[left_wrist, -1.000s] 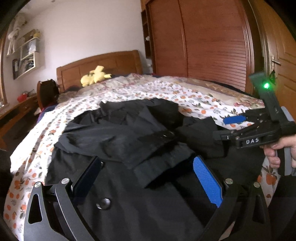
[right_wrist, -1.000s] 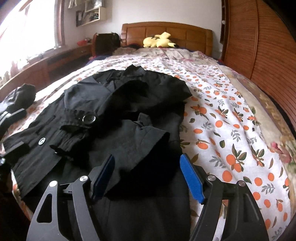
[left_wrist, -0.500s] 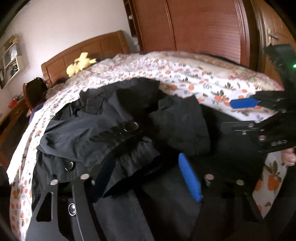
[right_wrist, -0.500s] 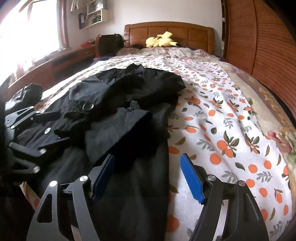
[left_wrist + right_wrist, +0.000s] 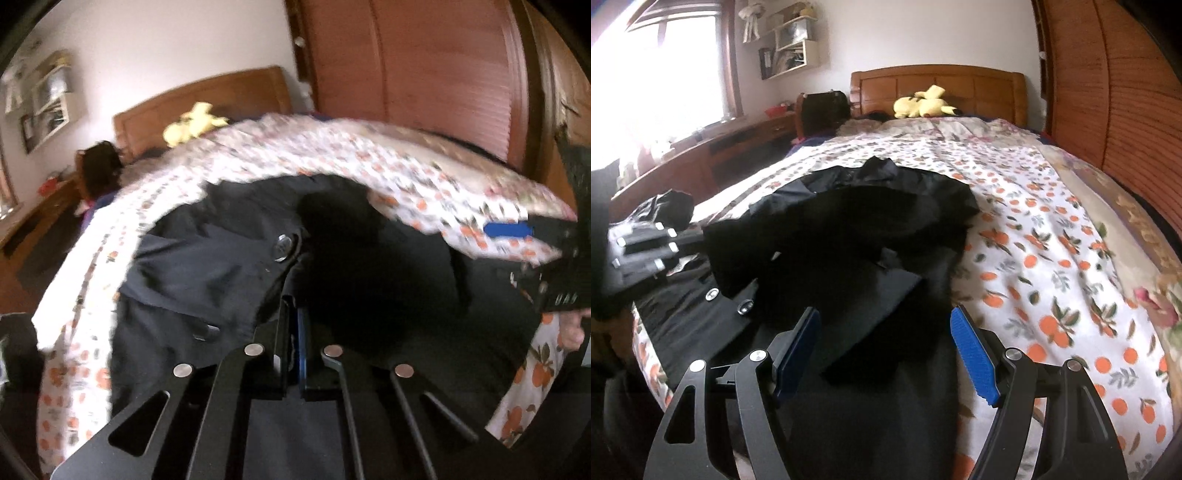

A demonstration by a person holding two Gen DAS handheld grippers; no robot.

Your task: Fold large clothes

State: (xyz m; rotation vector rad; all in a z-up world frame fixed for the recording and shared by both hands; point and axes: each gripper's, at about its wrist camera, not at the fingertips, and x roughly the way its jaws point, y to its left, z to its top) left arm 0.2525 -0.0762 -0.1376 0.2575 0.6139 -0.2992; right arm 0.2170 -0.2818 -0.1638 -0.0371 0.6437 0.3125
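Left wrist | left gripper (image 5: 293, 332) jaws pinching black coat (image 5: 207, 273) | right gripper (image 5: 886, 345) jaws spread

The coat (image 5: 871, 258) is black all over, with shiny silver-toned buttons (image 5: 711, 294). The bedspread (image 5: 1052, 258) under it is white, printed with orange fruits and green-grey leaves. The plush toy (image 5: 923, 103) by the headboard is yellow. The headboard (image 5: 938, 83) is warm orange-brown wood; the wardrobe doors (image 5: 424, 74) are reddish brown. Both grippers have black frames and bright blue pads (image 5: 975, 356).
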